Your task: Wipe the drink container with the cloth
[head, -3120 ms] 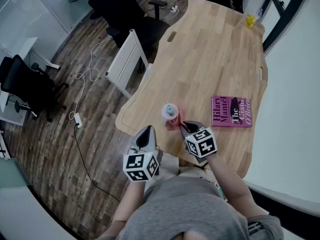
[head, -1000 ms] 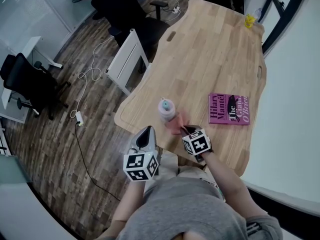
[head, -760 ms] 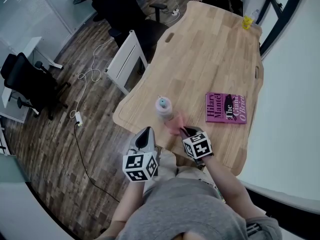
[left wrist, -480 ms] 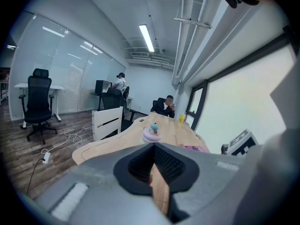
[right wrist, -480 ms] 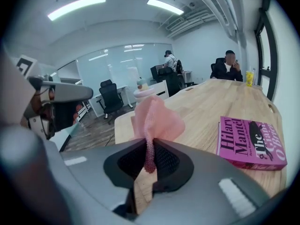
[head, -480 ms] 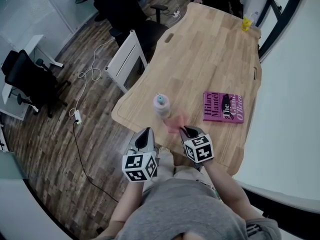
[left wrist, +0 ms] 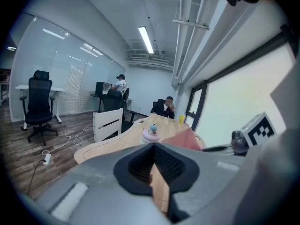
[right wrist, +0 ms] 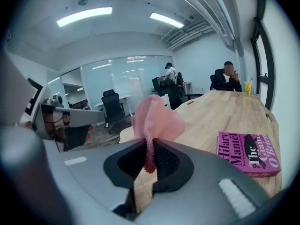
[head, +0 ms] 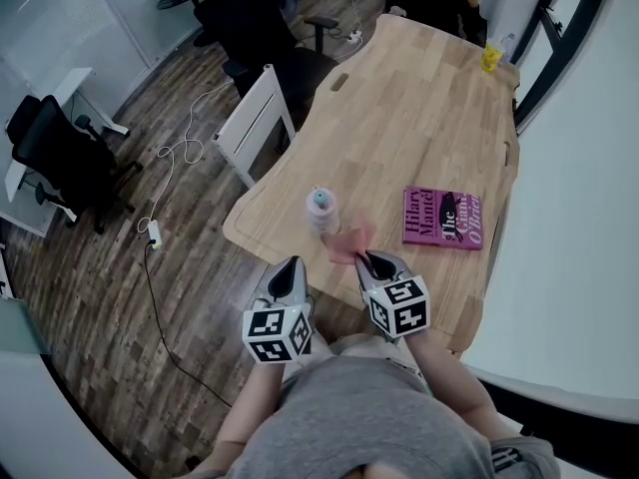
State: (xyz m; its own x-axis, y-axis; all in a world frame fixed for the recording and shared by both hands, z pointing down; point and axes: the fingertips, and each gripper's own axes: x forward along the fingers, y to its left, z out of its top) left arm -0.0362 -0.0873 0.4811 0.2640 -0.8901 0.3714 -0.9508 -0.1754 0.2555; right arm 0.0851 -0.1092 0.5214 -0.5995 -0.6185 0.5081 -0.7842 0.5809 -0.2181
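The drink container [head: 320,211], a pale bottle with a pink lid and a small blue knob on top, stands upright on the worktop [head: 419,118] close to its near left edge. Nothing steadies it. The left claw [head: 290,265] hangs short of the worktop's edge, its jaws pressed together on nothing, well apart from the bottle.

The right claw [head: 365,258] is clamped on the pink cloth [head: 351,244]. In the right gripper view only a narrow fold of the cloth [right wrist: 154,118] sits between the jaws, and the rest bunches up above them. From the head view the cloth lies just beside the container on its right; whether the two touch cannot be told.

The main risk is a sideways push. A wipe from the right would probably press the unheld bottle towards the near left edge, where it could slide off or tip over. Its height and the closeness of the edge make that likely unless the left claw opens and braces it first.

A second risk is the thin pinch. Drag against the bottle could pull the fold out of the jaws, or let the loose bunch snag the blue knob.

The magenta book [head: 442,219] lies well clear to the right.
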